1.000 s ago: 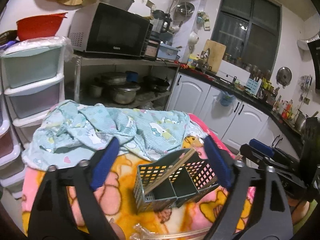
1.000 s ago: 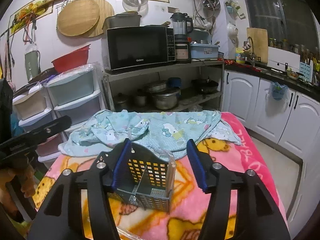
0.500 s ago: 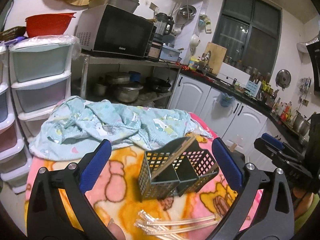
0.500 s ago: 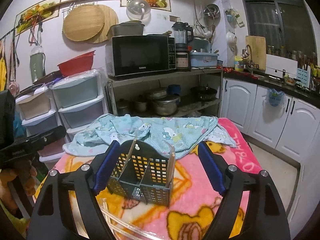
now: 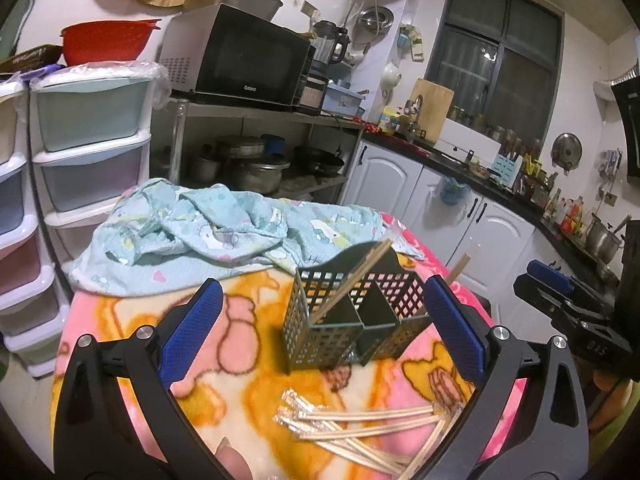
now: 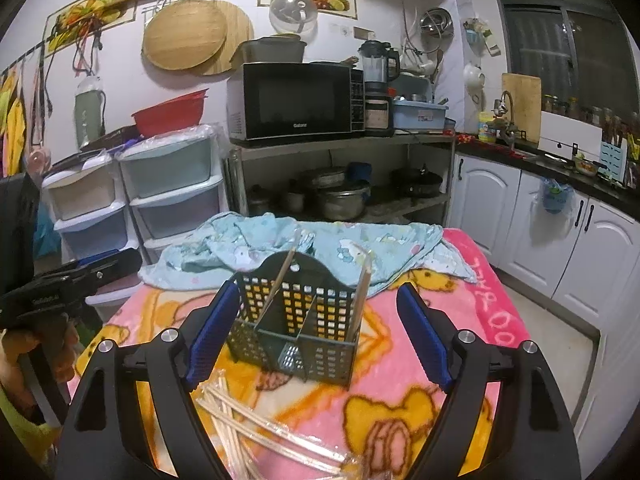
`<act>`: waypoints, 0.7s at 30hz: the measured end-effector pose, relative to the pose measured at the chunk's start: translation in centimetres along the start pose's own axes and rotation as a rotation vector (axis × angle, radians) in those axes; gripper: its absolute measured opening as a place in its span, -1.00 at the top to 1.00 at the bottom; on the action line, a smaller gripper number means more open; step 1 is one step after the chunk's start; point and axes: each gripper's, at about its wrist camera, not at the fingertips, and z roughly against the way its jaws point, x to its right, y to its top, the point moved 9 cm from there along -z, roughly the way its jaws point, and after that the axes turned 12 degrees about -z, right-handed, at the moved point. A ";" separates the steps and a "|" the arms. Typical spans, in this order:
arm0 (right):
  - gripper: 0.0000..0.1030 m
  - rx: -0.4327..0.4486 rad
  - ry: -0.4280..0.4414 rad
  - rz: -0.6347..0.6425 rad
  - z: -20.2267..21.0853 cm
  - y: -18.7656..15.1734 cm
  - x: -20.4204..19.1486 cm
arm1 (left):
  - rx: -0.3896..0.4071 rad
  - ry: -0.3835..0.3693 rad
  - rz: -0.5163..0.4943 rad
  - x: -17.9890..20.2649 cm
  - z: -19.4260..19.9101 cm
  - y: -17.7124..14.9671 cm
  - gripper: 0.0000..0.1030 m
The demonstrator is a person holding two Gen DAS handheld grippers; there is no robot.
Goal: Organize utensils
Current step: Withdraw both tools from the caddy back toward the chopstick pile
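- My left gripper (image 5: pixel 324 330) is spread wide and holds nothing; its jaws have just been opening, with only blanket in the gap and the caddy seen past it.
- My right gripper (image 6: pixel 316 336) is also released and empty; its jaws have just been opening, and the caddy sits in the gap without touching either blue pad.
- The caddy (image 6: pixel 298 320), a dark perforated basket with dividers, stands upright on the blanket (image 6: pixel 400 380), near the middle.
- Two chopsticks stand in it: one (image 6: pixel 282 276) leans in the left compartment, the other (image 6: pixel 362 300) rests against the right front corner.
- A loose pile of wrapped chopsticks (image 5: pixel 360 424) lies flat on the blanket just in front of the caddy, near my fingertips, crossing one another.
- A crumpled pale-blue cloth (image 5: pixel 224 236) lies behind the caddy at the far edge of the blanket.
- From the left view, my right gripper shows at the right edge, apart from the caddy.
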 end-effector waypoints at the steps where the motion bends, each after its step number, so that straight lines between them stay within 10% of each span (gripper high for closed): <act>1: -0.52 -0.003 0.002 0.004 0.1 -0.2 -0.1 | -0.002 0.000 -0.001 0.1 0.1 -0.2 -0.79; 21: -0.53 -0.072 -0.010 0.032 2.0 -5.2 0.3 | -0.084 0.009 0.013 0.3 1.3 -5.1 -0.79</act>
